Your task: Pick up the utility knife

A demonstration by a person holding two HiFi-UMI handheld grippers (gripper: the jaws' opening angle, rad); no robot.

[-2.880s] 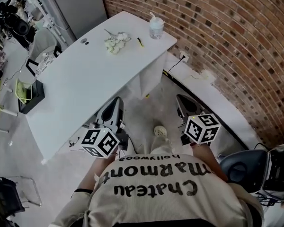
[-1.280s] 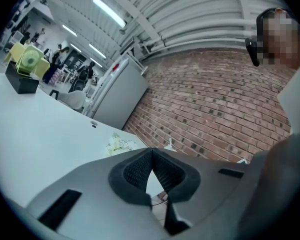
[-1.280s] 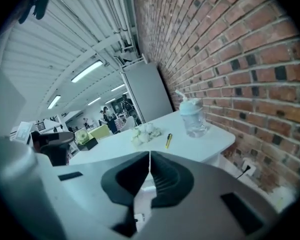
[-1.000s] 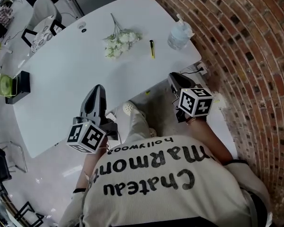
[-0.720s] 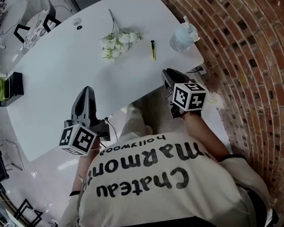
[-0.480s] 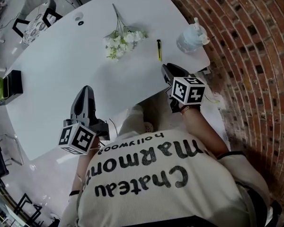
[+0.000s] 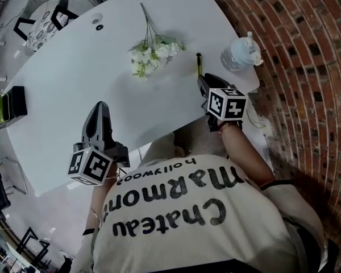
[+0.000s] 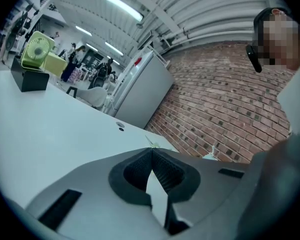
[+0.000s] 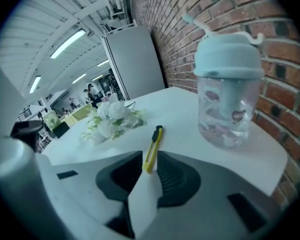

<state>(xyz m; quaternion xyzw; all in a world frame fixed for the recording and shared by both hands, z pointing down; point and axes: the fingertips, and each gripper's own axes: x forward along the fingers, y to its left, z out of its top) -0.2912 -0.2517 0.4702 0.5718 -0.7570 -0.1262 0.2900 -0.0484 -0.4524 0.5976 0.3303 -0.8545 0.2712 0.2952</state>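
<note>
Right gripper (image 9: 149,158), jaws slightly spread, the knife (image 9: 153,144) at 12 o'clock on the bench (image 9: 182,111); left gripper (image 8: 151,153) jaws pressed together.

The person wears a cream top (image 7: 207,232) with dark printed lettering.

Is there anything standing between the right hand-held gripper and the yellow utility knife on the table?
Nothing visible does. The utility knife lies on the table straight ahead of the right hand-held gripper, its near end at the open jaws. The flowers and the bottle stand off to either side.
</note>
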